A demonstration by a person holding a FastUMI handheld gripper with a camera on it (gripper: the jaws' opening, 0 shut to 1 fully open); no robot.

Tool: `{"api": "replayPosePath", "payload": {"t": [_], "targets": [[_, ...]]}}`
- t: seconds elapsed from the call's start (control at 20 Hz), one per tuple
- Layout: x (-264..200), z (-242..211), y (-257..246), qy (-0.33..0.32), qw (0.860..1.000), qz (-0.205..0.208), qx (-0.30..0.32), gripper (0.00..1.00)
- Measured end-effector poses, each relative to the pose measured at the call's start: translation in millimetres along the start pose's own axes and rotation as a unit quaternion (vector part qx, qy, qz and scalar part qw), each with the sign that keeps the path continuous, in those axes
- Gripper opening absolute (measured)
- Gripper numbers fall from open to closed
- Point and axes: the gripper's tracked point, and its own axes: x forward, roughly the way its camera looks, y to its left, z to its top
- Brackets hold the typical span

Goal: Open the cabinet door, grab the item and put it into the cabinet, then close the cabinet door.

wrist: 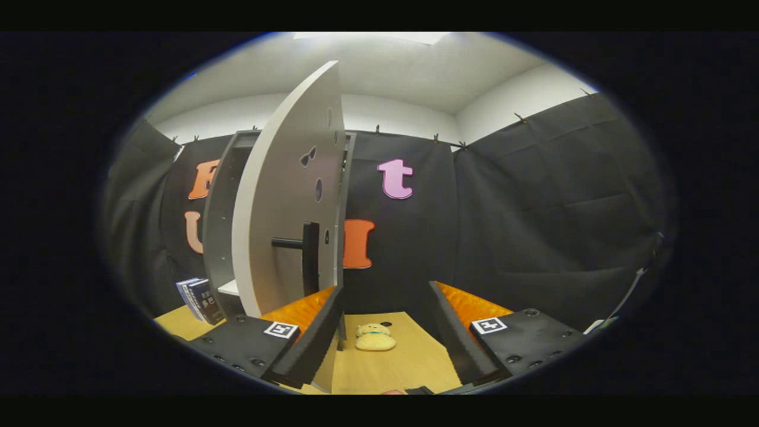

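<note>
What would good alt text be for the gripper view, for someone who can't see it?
The gripper is open, with a small plush toy lying on the wooden table between its fingers. Ahead to the left, the cabinet door stands swung open, dark handle facing out; books lean beside the cabinet.

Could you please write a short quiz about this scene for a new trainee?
1. True or false: the cabinet door stands open.
2. Where does the plush toy lie? A) inside the cabinet B) on the table, between the fingers of the gripper C) on the books
3. What stands beside the cabinet, on the side away from the toy?

Key: 1 true; 2 B; 3 books. The gripper is open, holding nothing.
</note>
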Motion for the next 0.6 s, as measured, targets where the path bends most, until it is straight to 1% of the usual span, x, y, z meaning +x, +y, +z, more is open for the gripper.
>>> {"api": "replayPosePath", "payload": {"t": [0.1, 0.2, 0.35, 0.6], "targets": [[-3.4, 1.4, 21.4, -0.003, 1.000, 0.003, -0.001, 0.91], [-5.6, 4.8, 44.7, -0.005, 1.000, 0.014, 0.000, 0.91], [-1.8, 4.2, 84.5, -0.001, 0.999, 0.046, 0.010, 0.91], [22.5, -8.2, 145.1, 0.014, 0.995, 0.098, 0.026, 0.92]]}}
